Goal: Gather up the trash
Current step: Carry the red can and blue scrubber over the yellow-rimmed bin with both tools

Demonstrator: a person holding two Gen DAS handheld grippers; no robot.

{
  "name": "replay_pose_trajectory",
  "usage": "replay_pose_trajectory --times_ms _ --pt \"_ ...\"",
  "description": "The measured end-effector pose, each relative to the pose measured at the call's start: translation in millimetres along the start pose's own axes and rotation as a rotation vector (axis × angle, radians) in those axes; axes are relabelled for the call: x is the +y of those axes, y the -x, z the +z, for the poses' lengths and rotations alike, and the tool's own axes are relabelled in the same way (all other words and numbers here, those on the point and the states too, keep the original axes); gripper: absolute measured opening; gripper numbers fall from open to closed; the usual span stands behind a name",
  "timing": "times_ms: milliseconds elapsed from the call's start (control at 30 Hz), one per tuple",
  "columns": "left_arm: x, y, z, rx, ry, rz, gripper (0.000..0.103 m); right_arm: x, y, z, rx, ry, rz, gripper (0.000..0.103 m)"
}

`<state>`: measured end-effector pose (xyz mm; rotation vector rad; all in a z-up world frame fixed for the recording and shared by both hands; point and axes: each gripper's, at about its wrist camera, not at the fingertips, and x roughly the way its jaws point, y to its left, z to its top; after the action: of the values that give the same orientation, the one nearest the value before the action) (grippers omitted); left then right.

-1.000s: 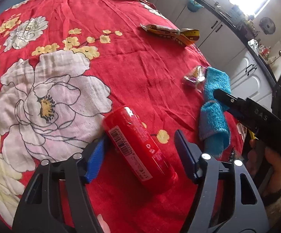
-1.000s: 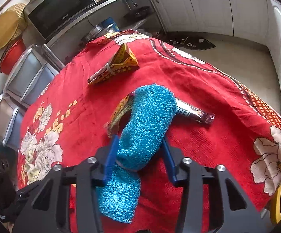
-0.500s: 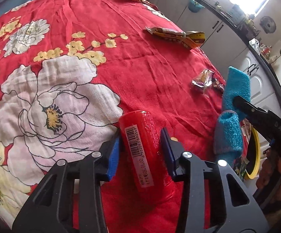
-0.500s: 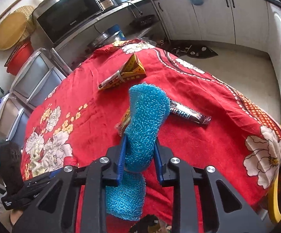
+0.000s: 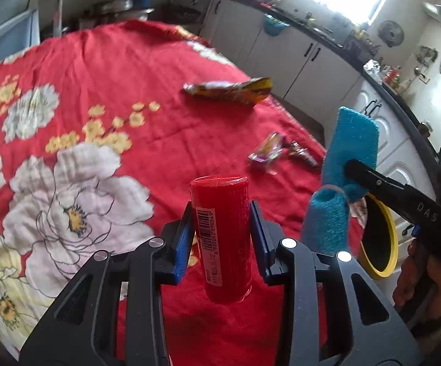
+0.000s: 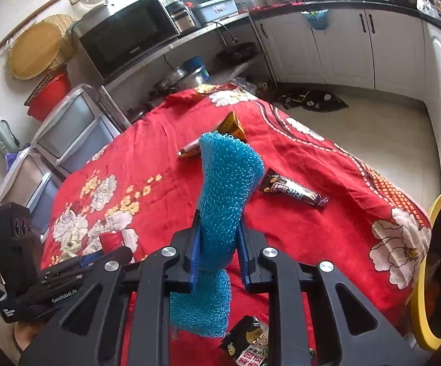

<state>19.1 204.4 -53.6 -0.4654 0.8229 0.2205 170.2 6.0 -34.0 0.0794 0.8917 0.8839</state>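
While the left gripper (image 5: 220, 228) closes its blue pads on a red can (image 5: 222, 238) that stands upright between them, clear of the red flowered cloth (image 5: 113, 70), the right gripper (image 6: 217, 244) squeezes a blue scrubbing cloth (image 6: 225, 183), its jaws closing too. Beyond the fingers lie a yellow wrapper (image 5: 229, 91), a crumpled foil wrapper (image 5: 266, 152) and a dark bar wrapper (image 6: 293, 190).

Black snack packet (image 6: 247, 343) cut off (bottom edge).
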Motion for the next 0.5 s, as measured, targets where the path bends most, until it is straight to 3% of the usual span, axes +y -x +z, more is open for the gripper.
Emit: replay_pose_trajectory --times_ms 500 --pt "-47 13 18 -0.088 -0.090 -0.060 0.028 -1 56 3 -0.115 0.025 -0.023 0.020"
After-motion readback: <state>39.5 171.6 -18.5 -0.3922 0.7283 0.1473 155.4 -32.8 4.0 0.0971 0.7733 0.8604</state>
